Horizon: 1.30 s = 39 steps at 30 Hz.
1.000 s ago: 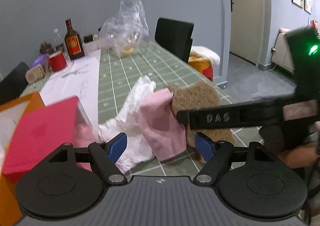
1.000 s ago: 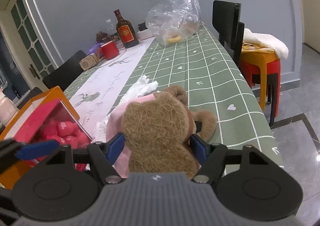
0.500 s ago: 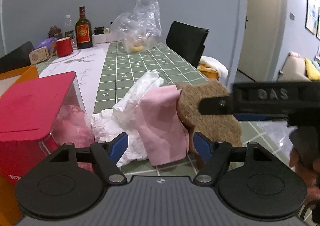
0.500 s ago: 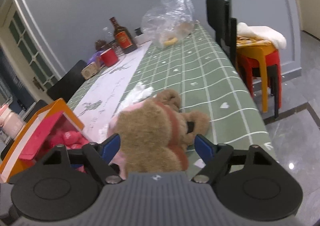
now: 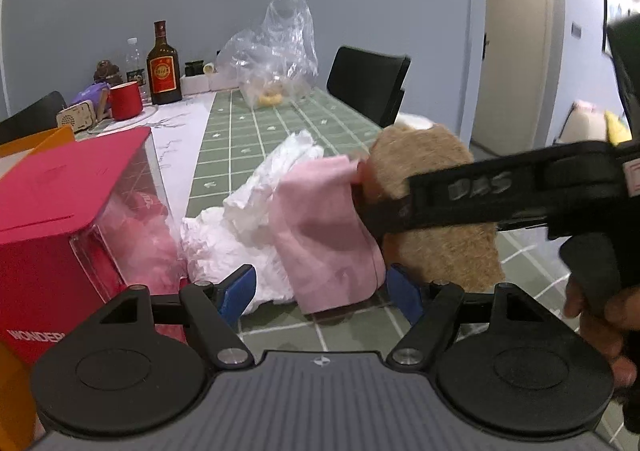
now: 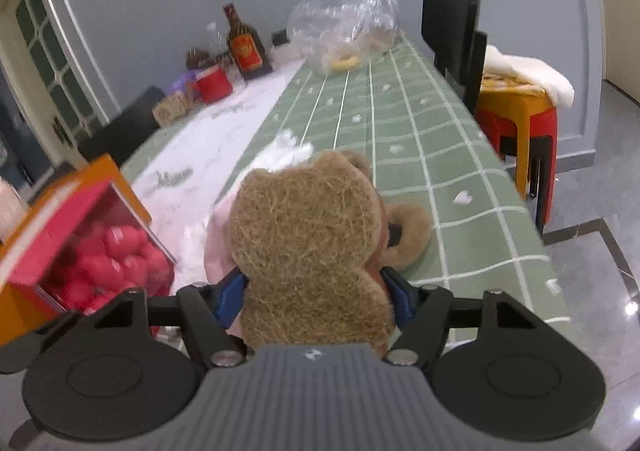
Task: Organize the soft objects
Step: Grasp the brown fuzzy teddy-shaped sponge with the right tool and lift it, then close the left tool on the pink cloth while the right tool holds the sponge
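The brown plush bear [image 6: 308, 247] is cut across by the black arm of the right tongs [image 5: 404, 211] in the left wrist view. The pink folded cloth [image 6: 216, 235] is mostly hidden behind it. The red lidded box [image 5: 60, 219] is cropped at the edge.

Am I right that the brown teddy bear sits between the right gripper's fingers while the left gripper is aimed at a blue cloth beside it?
Not quite: the cloth is pink, not blue, as the left wrist view shows. The rest holds: the brown teddy bear sits between the fingers of the right gripper, whose jaws are closing, and the left gripper is aimed at that cloth.
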Each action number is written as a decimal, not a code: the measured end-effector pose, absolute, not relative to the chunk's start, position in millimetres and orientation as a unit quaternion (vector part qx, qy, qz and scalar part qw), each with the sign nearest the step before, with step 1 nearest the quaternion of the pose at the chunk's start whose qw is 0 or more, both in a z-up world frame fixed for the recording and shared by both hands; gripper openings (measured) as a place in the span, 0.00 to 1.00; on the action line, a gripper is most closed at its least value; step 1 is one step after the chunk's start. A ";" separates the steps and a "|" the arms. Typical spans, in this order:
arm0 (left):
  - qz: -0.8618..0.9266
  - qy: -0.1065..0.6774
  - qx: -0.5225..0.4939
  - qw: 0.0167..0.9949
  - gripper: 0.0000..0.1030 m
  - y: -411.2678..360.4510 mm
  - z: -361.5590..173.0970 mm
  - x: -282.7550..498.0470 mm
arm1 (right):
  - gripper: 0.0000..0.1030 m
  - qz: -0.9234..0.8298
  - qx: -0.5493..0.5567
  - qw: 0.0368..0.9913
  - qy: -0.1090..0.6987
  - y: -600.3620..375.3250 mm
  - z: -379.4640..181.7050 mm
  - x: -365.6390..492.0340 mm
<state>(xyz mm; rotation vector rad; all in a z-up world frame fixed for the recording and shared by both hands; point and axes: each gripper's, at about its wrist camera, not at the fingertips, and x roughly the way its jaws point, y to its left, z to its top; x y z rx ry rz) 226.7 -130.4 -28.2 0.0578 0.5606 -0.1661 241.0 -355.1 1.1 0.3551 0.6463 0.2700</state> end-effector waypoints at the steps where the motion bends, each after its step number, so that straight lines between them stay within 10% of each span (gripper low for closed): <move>1: -0.084 0.272 0.023 0.958 0.85 -129.5 -28.5 226.4 | 0.67 0.130 0.191 0.923 0.309 -361.2 2.4 240.0; 16: 0.004 0.282 0.015 0.959 0.87 -148.7 -48.5 269.4 | 0.68 0.099 0.250 0.924 0.270 -392.0 8.5 231.9; 18: 0.003 0.291 0.000 0.957 0.77 -141.9 -50.7 270.5 | 0.68 0.100 0.248 0.925 0.270 -391.0 9.4 231.4; 23: -0.042 0.305 -0.006 0.951 0.13 -132.0 -53.6 270.5 | 0.68 0.100 0.239 0.926 0.275 -389.1 6.2 233.4; 39: -0.097 0.244 -0.046 0.964 0.04 -108.7 -3.1 227.0 | 0.68 0.089 0.249 0.925 0.272 -388.3 3.4 232.5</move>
